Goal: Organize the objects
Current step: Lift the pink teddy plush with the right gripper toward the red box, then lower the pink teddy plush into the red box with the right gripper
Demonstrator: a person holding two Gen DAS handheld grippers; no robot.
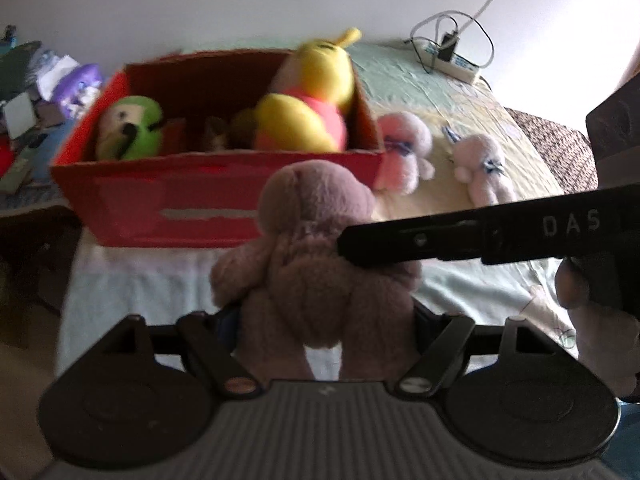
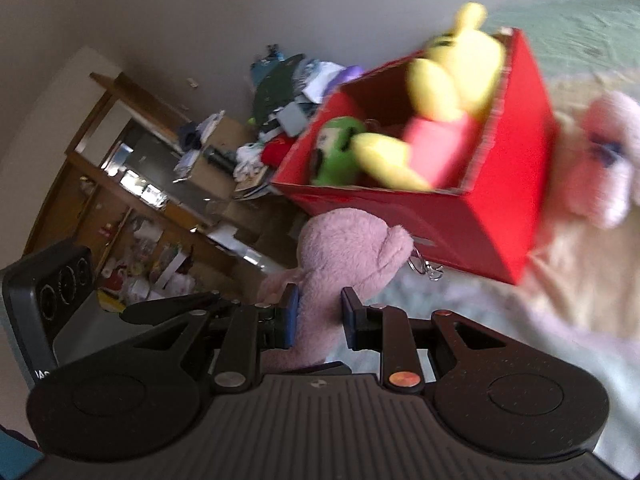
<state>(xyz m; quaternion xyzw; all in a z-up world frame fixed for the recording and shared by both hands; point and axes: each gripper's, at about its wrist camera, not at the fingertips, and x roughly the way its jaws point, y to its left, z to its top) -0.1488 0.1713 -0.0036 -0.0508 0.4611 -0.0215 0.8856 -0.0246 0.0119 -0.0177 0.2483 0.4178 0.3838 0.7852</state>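
Plush (image 1: 316,264) hangs before the box's (image 1: 200,204) near wall, clamped by left gripper (image 1: 324,320) and right gripper (image 2: 316,320); bare bed (image 1: 132,280) lies between.

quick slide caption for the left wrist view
Both grippers hold a mauve plush toy in front of a red box already holding yellow and green plushes.

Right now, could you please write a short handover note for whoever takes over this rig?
Left gripper: shut on the mauve plush.
Right gripper: shut on the same plush, from the side.
Red box on the bed holds the yellow bear and green plush.
Done: those are boxed.
Left: box the mauve plush, then the pink plush and pale plush lying right of the box.
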